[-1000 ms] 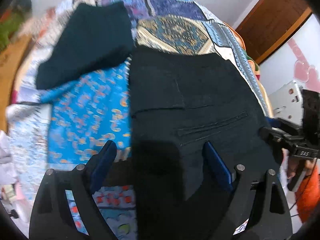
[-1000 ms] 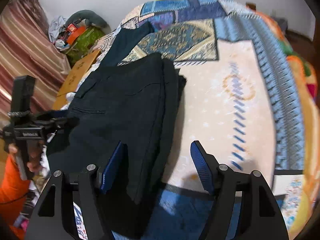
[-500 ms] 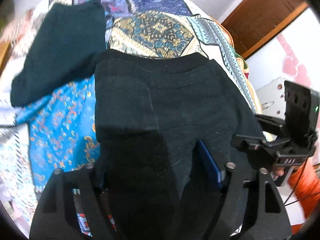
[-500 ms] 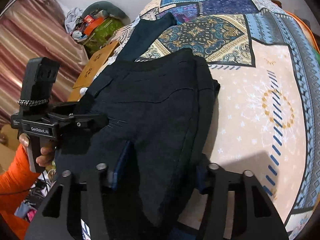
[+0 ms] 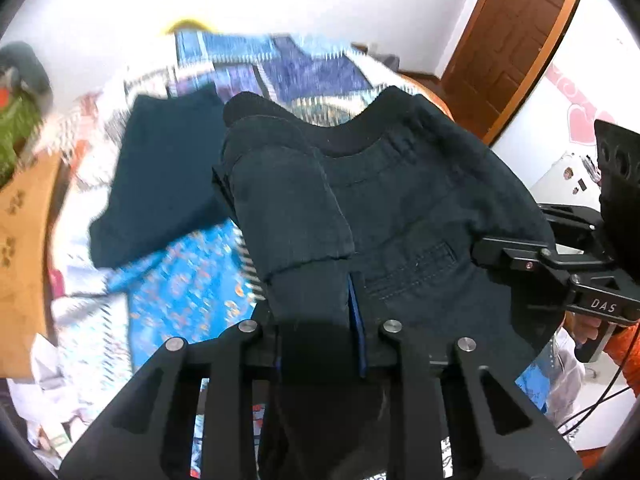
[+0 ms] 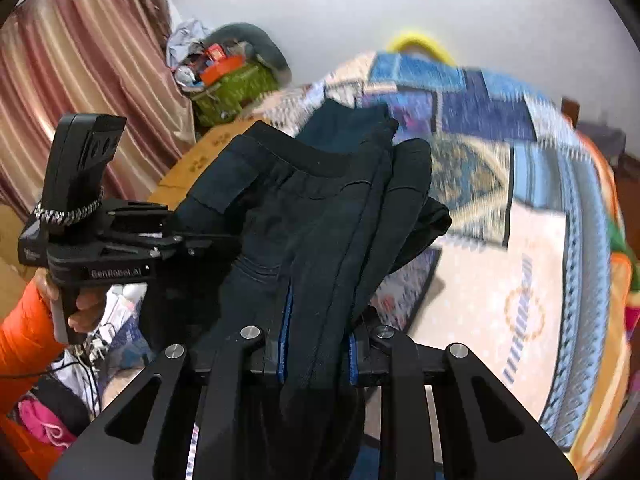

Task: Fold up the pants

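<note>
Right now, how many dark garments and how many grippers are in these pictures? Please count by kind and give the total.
Dark garments: 2, namely the pants held up by both grippers and a second dark garment lying on the quilt.
Grippers: 2, namely the left gripper and the right gripper, each with jaws shut on the pants.
Total: 4

The lettering "DAS" is read in white on the black body of the right claw (image 5: 496,250), as seen from the left wrist view. The lettering "GenRobot.AI" is read in white on the black body of the left claw (image 6: 224,240), as seen from the right wrist view. No other legible text is found.
</note>
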The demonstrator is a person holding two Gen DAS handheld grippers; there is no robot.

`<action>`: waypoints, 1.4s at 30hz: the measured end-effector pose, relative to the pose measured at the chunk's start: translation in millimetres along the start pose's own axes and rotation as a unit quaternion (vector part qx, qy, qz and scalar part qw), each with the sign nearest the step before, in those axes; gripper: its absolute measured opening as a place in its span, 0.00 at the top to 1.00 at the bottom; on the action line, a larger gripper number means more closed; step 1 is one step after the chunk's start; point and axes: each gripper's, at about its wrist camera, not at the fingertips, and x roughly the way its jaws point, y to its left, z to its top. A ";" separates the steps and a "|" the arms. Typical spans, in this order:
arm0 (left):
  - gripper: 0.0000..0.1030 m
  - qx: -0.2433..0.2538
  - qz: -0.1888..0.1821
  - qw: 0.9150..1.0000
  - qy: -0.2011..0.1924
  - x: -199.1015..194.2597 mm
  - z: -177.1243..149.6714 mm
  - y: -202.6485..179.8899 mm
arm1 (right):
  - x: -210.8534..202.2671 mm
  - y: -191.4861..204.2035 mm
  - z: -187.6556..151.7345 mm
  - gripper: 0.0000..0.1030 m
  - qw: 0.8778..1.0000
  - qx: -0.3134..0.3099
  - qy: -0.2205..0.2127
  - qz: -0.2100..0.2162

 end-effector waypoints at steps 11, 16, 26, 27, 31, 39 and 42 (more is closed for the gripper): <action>0.76 -0.032 0.033 0.993 -0.108 -71.5 48.4 55.2 | 3.1 37.2 75.8 0.81 0.996 -0.045 -0.082 0.001; 0.76 -0.040 0.060 0.988 -0.136 -82.8 69.1 90.7 | 26.4 46.9 104.9 0.81 0.993 -0.057 -0.102 0.014; 0.76 -0.060 0.093 0.985 -0.130 -24.1 105.8 172.7 | 120.4 33.1 147.9 0.81 0.995 -0.038 -0.089 0.026; 0.76 -0.063 0.096 0.986 -0.124 -12.6 108.2 181.4 | 132.5 30.7 150.4 0.81 0.996 -0.034 -0.084 0.026; 0.76 -0.078 0.101 0.987 -0.096 34.2 117.0 213.5 | 182.1 12.1 154.1 0.81 0.998 -0.014 -0.059 0.025; 0.72 -0.144 0.079 0.986 -0.037 139.3 105.9 274.1 | 254.8 -14.0 141.9 0.78 1.000 -0.013 -0.002 -0.020; 0.67 -0.156 0.080 0.985 -0.009 161.2 103.9 284.0 | 260.8 -27.2 136.5 0.74 0.999 0.002 0.023 -0.035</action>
